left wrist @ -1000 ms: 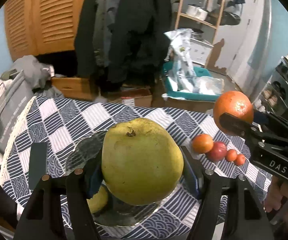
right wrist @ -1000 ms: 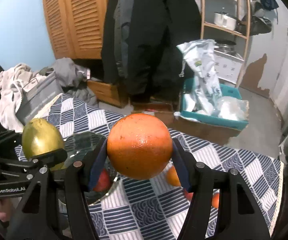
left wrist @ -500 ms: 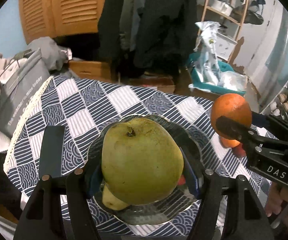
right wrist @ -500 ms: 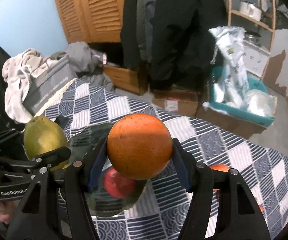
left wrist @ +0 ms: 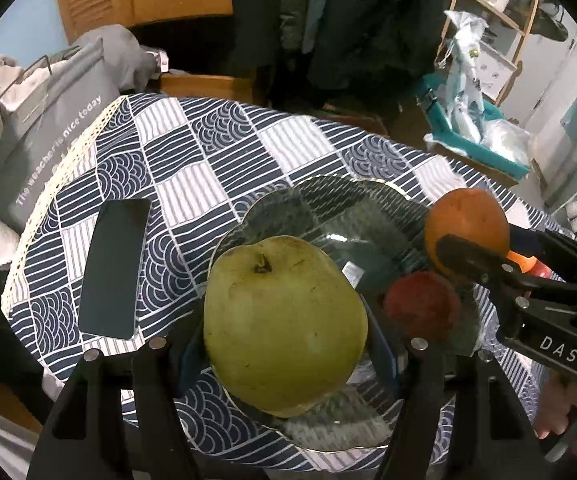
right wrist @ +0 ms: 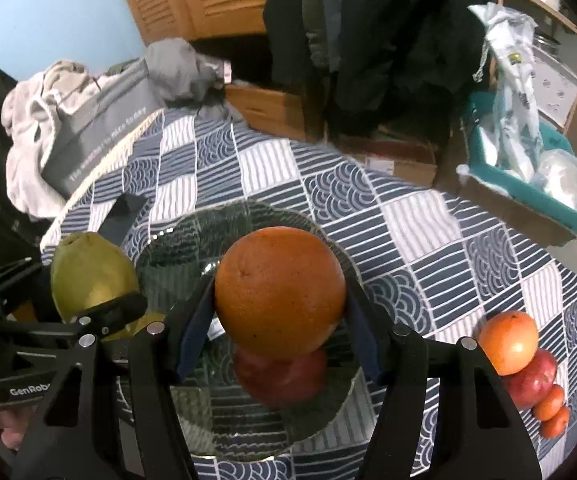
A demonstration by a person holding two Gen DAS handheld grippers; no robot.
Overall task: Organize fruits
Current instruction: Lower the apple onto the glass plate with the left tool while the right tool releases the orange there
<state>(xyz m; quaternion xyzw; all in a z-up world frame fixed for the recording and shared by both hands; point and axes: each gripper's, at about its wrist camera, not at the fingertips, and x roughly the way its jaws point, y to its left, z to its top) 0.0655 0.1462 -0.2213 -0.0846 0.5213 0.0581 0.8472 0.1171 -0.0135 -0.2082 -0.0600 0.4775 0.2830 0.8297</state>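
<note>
My left gripper (left wrist: 284, 340) is shut on a big green pear (left wrist: 284, 328) and holds it over the near left part of a dark glass plate (left wrist: 328, 204). My right gripper (right wrist: 280, 300) is shut on a large orange (right wrist: 280, 290) and holds it over the same plate (right wrist: 192, 232). A red apple (left wrist: 422, 310) lies on the plate, under the orange in the right wrist view (right wrist: 284, 376). The orange (left wrist: 466, 224) and the right gripper show at the right of the left wrist view. The pear (right wrist: 92, 276) shows at the left of the right wrist view.
Loose fruit lies right of the plate: an orange-red fruit (right wrist: 508, 342), a red apple (right wrist: 532, 376) and two small oranges (right wrist: 552, 412). A dark phone (left wrist: 114, 268) lies left of the plate. A grey bag (left wrist: 44, 128) stands past the table's left edge.
Both grippers have moved down and forward over the plate, with the pear and the orange still held. The views tilted down and the plate and red apple now fill more of both.
</note>
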